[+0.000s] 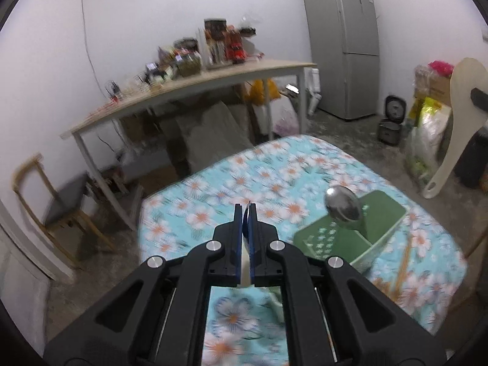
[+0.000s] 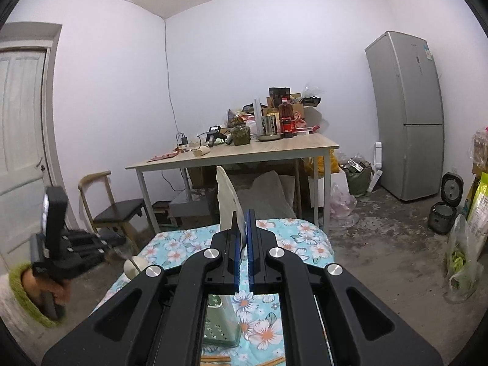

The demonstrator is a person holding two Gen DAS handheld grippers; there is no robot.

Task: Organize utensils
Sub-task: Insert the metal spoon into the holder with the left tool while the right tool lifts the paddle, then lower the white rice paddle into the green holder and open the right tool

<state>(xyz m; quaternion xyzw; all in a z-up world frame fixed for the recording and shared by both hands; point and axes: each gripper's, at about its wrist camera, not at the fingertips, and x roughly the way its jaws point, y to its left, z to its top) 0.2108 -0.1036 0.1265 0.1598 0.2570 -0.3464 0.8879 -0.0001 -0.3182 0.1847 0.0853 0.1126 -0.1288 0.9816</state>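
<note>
Left of the flowered table [image 2: 311,238] is a white panelled door [image 2: 18,122]. In front of it a hand [image 2: 52,292] in a green-cuffed sleeve grips the left gripper [image 1: 245,210]. Its jaws are all but closed, pinching a white utensil [image 1: 245,265] whose kind is hard to tell. Beyond the table's left corner stands a wooden chair [image 2: 119,210] with a dark seat.

Straight beyond the table is a wood-topped desk [image 2: 238,152] on white legs. It is crowded with jars, a dark bottle, boxes and cables, and bundles are stowed beneath it. The walls are plain white and the floor is grey, gritty concrete.

The right gripper [image 2: 242,216] hangs over the table's near part. Its jaws are clamped tight on a cream rice paddle [image 2: 227,192], whose blade sticks up past the fingertips.

On the table's blue blossom cloth sits a green utensil holder [image 1: 350,241] with a steel spoon [image 1: 341,207] standing upright in one compartment. Wooden chopsticks [image 1: 402,262] lie on the cloth just beside the holder.

Beyond the table to the right are a tall grey fridge [image 2: 408,116], an open rice cooker [image 2: 442,213] on the floor, and plastic bags [image 2: 460,262].
</note>
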